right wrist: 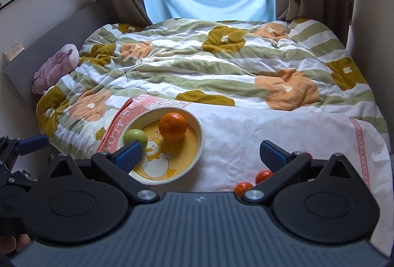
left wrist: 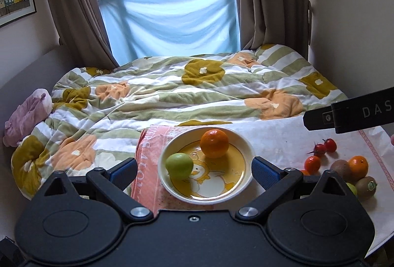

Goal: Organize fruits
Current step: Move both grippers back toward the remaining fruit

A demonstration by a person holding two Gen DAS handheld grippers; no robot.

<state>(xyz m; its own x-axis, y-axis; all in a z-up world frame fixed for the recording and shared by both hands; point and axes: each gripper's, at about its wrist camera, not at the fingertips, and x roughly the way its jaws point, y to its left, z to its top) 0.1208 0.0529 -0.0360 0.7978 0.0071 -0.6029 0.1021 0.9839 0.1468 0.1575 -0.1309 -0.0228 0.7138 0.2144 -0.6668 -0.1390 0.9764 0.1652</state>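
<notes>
A white plate with a duck picture point(left wrist: 242, 143) point(right wrist: 199, 141) lies on a white cloth point(left wrist: 278, 141) point(right wrist: 270, 133) on the bed. It holds an orange point(left wrist: 214, 143) point(right wrist: 172, 126) and a green apple point(left wrist: 179, 165) point(right wrist: 134, 136). My left gripper point(left wrist: 194, 172) is open and empty, its jaws wide on either side of the plate's near half. My right gripper point(right wrist: 200, 154) is open and empty over the cloth, right of the plate. Loose fruit lies to the right: cherry tomatoes point(left wrist: 326, 145), a small tomato point(left wrist: 312, 164) point(right wrist: 264, 175), an orange point(left wrist: 358, 164), kiwis point(left wrist: 341, 169).
A rumpled flowered quilt point(left wrist: 172, 92) point(right wrist: 197, 64) covers the bed behind the cloth. A purple plush toy point(left wrist: 27, 116) point(right wrist: 54, 67) lies at the left by the headboard. Curtains and a blue sheet point(left wrist: 172, 25) hang at the window. The right gripper's body point(left wrist: 349, 114) juts in from the right.
</notes>
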